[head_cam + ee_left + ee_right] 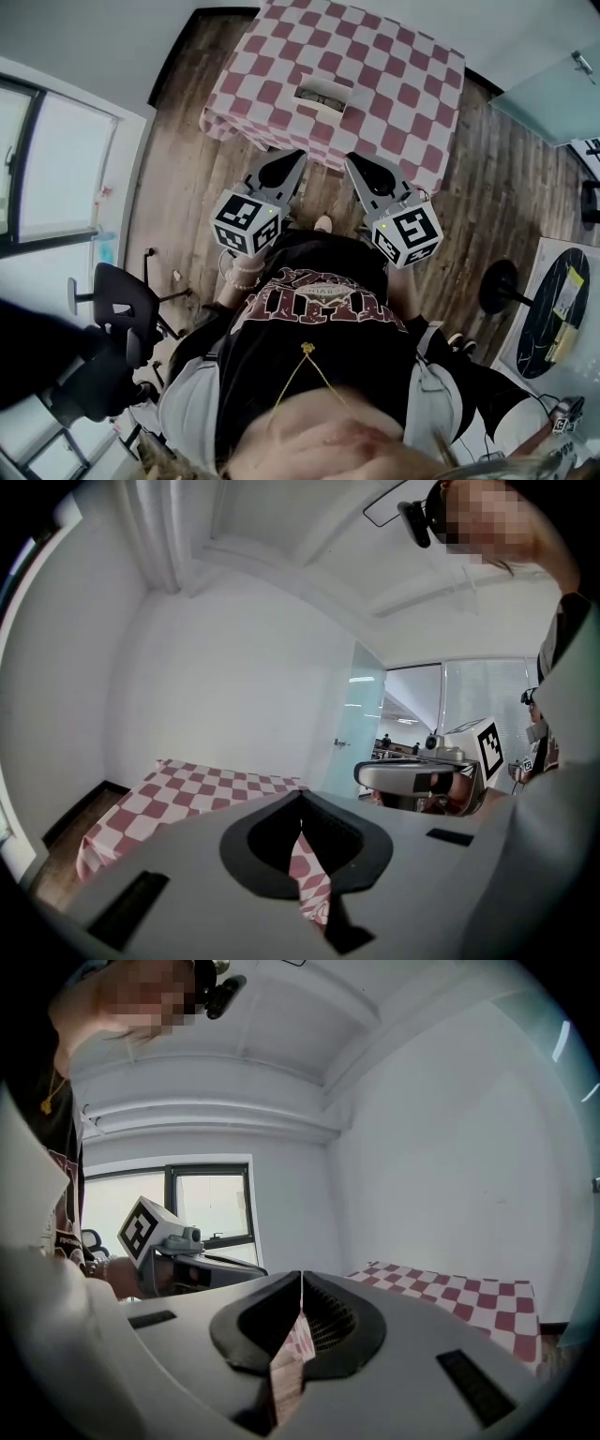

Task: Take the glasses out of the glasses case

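Tongs (295, 157) (353, 162), two, closed; case (323, 97), one, on table (403, 80).

The table (403, 84) has a cloth with pink-red and white squares. On the table, the glasses case (323, 97) looks dull grey. The floor (487, 206) beside the table is dark brown wood. The left gripper (292, 156) and right gripper (355, 161) are grey, with black-and-white square marks.

- Bright, even daylight; the window (208, 1211) glares white.
- Strong fisheye bending, dark vignetted corners.
- Nearest foreground surfaces look soft, out of focus.
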A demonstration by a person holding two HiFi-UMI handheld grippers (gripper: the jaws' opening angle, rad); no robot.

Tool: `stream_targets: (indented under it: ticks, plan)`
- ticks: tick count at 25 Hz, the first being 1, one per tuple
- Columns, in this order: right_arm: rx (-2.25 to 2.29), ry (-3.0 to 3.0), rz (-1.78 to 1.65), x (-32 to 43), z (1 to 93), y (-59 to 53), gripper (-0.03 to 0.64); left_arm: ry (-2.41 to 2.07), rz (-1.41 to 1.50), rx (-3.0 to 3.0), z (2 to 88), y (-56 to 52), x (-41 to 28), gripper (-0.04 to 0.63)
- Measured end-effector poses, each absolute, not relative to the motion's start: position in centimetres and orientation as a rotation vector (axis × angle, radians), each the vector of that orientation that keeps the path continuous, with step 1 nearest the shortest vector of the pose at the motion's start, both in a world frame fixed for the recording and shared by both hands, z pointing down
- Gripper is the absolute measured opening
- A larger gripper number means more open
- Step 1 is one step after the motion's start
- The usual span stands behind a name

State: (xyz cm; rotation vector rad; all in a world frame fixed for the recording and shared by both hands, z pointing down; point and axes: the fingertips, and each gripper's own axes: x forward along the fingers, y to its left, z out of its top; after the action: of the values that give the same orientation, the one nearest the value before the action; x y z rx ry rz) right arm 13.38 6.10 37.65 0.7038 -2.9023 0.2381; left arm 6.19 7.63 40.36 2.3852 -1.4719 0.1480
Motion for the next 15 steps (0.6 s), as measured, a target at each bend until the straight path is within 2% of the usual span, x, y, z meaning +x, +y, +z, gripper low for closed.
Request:
stream_targets:
  ticks: [15]
  plan:
    - [0.903, -2.831, 0.236, 11.0, 37.6, 0.5, 0.023, -1.282, 0.182, 2.489, 40.2, 0.3, 4.0, 0.008]
